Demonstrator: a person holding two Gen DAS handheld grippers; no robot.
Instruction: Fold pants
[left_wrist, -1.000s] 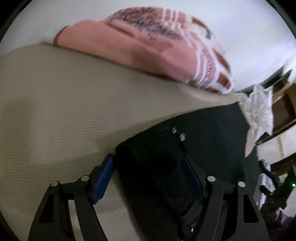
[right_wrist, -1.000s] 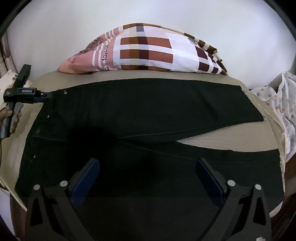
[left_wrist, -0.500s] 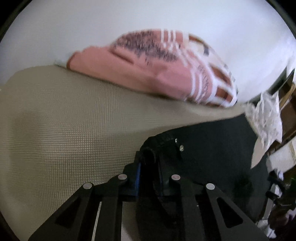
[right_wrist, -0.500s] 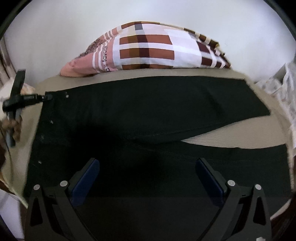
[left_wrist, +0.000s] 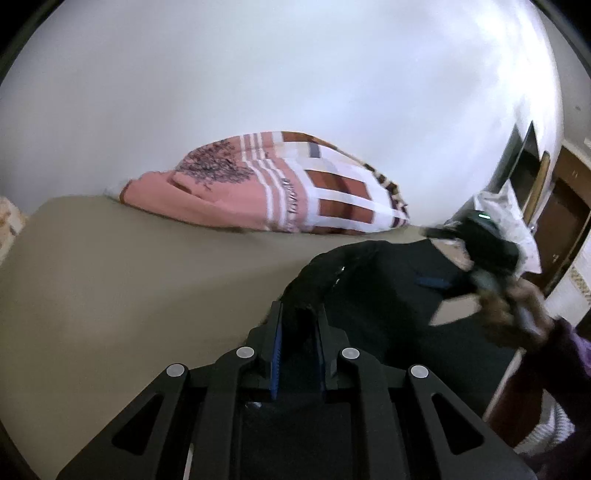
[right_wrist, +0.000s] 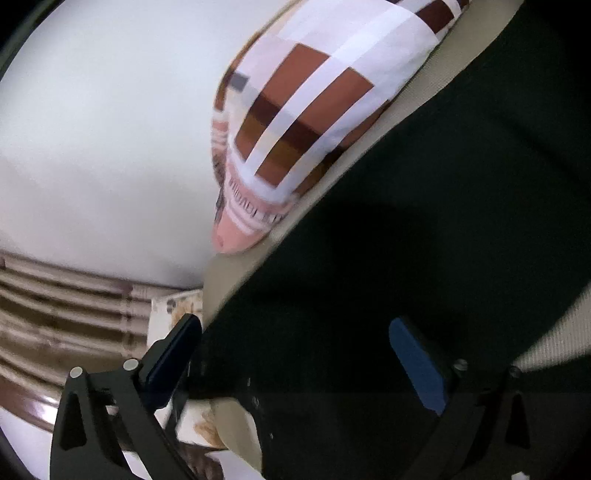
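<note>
The pants (left_wrist: 388, 295) lie on the bed (left_wrist: 129, 277), one waist corner pinched and lifted in the left gripper (left_wrist: 297, 325). The right gripper (right_wrist: 295, 354) hangs wide beside the near edge; it should clamp the other corner, then both carry level.

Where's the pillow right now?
The pillow lies at the far edge of the bed, against the white wall, beyond the black pants.

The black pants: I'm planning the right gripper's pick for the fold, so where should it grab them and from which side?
Take the black pants at the waist-end edge lying along the beige bed, coming in from that open edge. The right gripper, jaws open, already straddles it; the left gripper pinches a lifted fold.
</note>
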